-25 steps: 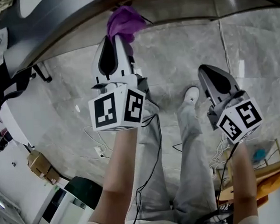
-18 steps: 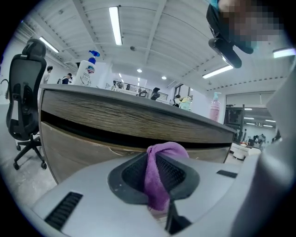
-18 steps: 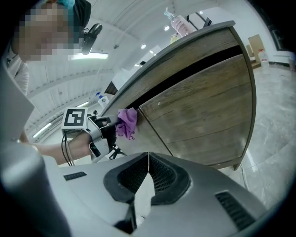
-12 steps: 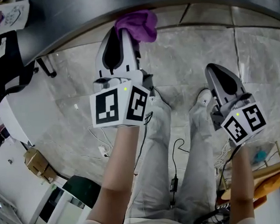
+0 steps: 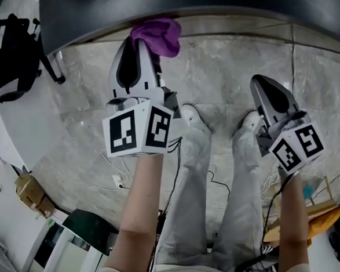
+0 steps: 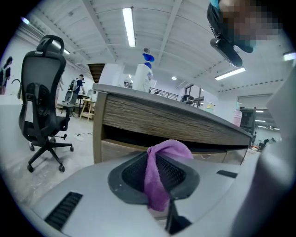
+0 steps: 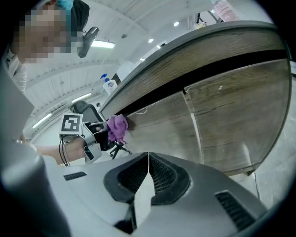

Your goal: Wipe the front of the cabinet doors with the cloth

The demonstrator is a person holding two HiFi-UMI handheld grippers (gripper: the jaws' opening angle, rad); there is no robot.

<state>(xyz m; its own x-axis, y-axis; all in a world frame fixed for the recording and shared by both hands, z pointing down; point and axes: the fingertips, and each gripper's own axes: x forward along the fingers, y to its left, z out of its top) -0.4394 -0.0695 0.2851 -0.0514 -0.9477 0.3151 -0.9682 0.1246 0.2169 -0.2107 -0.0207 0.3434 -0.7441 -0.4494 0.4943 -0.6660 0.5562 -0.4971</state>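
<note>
A purple cloth [image 5: 158, 35] is pinched in my left gripper [image 5: 143, 47], which is shut on it just below the dark counter edge [image 5: 207, 8]. In the left gripper view the cloth [image 6: 162, 173] bunches up between the jaws, with the wood-grain cabinet front [image 6: 171, 125] close ahead. My right gripper [image 5: 265, 91] is shut and holds nothing, off to the right and lower. In the right gripper view its jaws [image 7: 148, 159] meet, facing the wooden cabinet doors [image 7: 231, 115]; the left gripper and the cloth [image 7: 116, 128] show at the left by the doors.
A black office chair [image 6: 44, 97] stands on the floor left of the cabinet. A spray bottle [image 6: 147, 76] sits on the countertop. Cables [image 5: 220, 187] trail over the marble floor by the person's legs and white shoes [image 5: 193, 112]. Boxes [image 5: 29, 192] lie at the lower left.
The head view has shifted, and the counter edge now sits higher in the frame. The left gripper keeps its hold on the cloth near the counter edge; the right gripper has stayed shut and drifted slightly right.
</note>
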